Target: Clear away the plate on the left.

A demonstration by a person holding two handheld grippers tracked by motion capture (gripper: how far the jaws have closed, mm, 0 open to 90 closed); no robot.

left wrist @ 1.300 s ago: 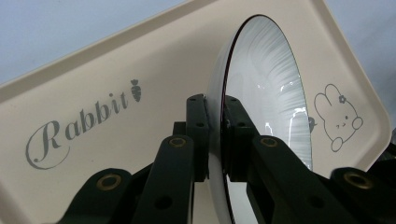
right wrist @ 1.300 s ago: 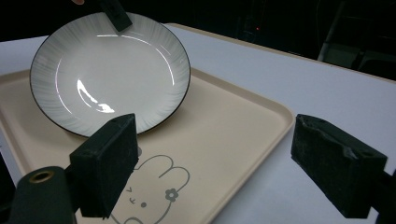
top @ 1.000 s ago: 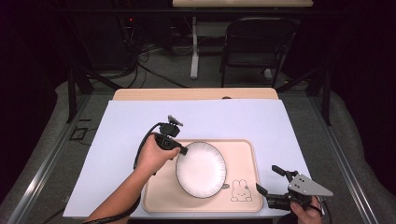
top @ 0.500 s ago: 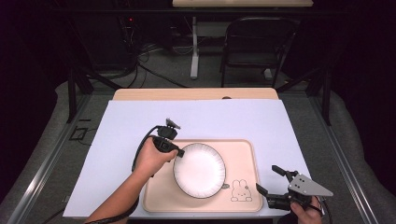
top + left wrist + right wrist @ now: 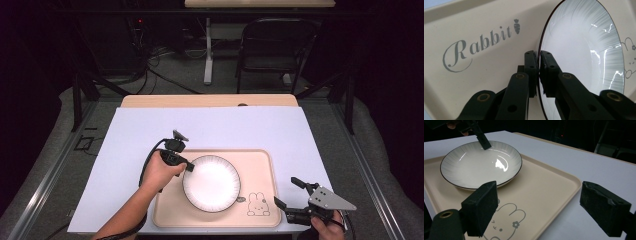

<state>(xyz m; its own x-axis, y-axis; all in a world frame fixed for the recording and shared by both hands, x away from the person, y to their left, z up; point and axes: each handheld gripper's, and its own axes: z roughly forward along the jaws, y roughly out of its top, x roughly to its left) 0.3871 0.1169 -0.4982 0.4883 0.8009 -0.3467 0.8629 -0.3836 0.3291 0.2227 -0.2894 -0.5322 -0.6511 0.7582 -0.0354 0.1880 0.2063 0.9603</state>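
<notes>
The plate (image 5: 211, 183) sits on the tray (image 5: 260, 165), near the middle. The left gripper (image 5: 189, 167) pinches its left rim tight. The right gripper (image 5: 288, 194) waits open. Next, I think: let go gently.

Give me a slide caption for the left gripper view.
Left gripper pinching the white plate's rim above the Rabbit tray.
</notes>
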